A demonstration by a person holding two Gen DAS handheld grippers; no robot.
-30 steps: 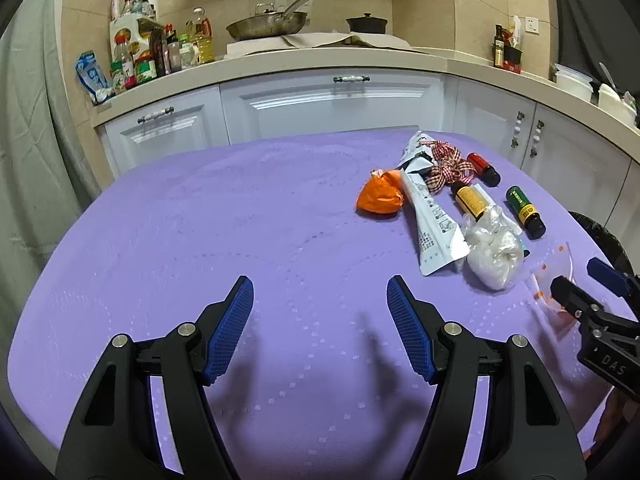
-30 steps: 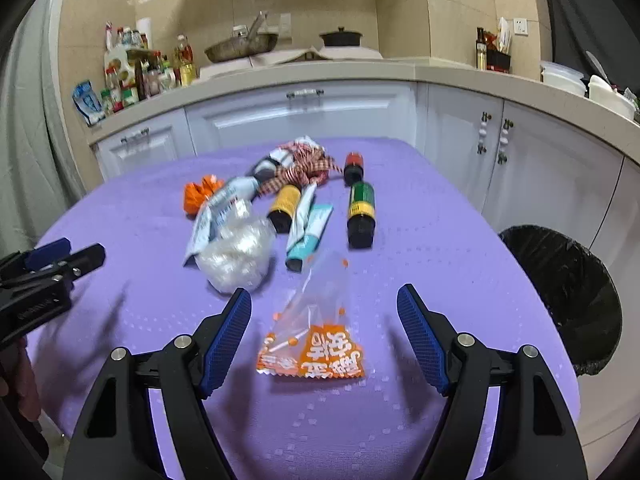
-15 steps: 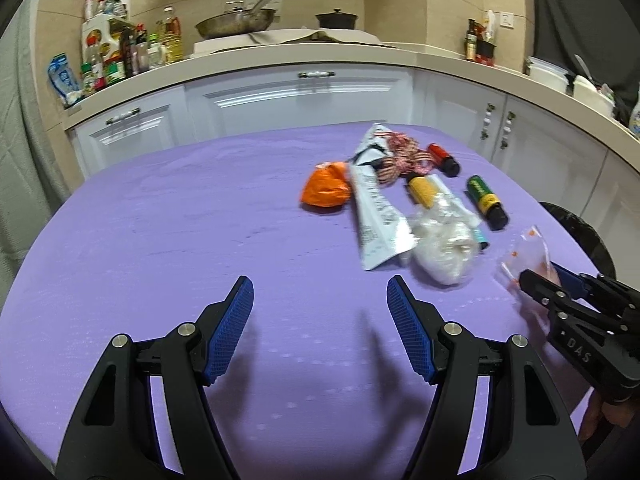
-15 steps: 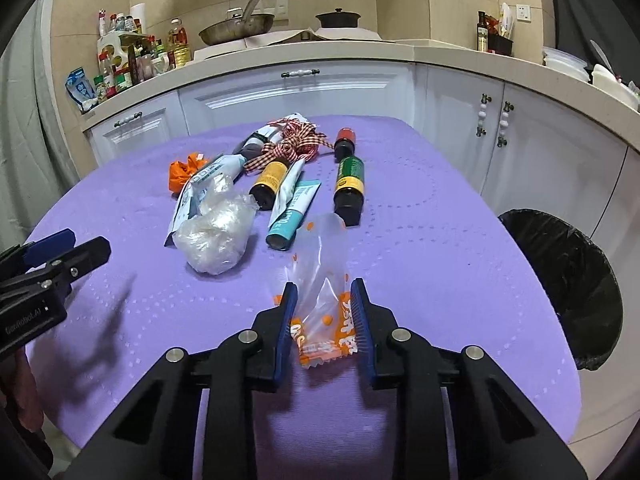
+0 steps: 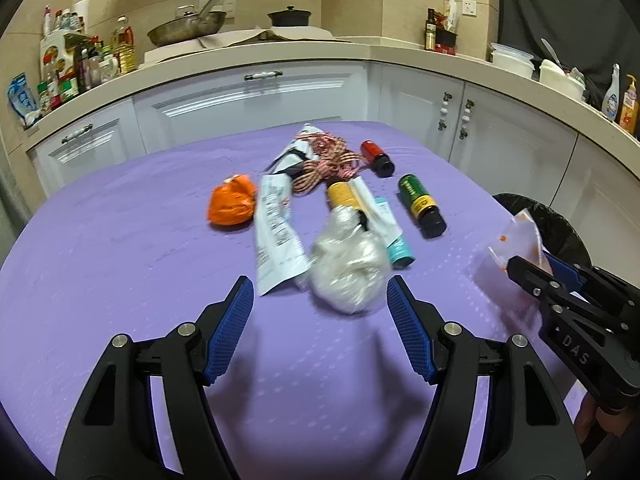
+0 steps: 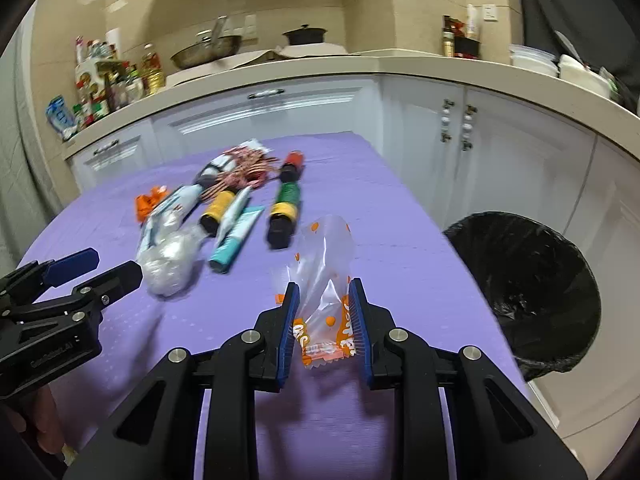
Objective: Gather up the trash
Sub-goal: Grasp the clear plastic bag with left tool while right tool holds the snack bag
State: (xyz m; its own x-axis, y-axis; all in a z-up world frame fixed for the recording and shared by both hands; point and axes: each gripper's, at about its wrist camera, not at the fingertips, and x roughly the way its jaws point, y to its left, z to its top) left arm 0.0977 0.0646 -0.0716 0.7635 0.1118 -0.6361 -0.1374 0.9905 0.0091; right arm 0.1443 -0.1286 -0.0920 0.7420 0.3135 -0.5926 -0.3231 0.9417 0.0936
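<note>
My right gripper [image 6: 323, 322] pinches the clear orange-printed snack wrapper [image 6: 325, 280], lower centre; flimsy film could slip free. My left gripper [image 5: 320, 322] gapes empty before the crumpled clear plastic wad [image 5: 347, 270]. Black-lined bin [image 6: 532, 292] waits right.

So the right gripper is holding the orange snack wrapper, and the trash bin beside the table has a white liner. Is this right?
Not quite: the trash bin liner is black, as the right wrist view shows. The right gripper does hold the orange snack wrapper.
</note>
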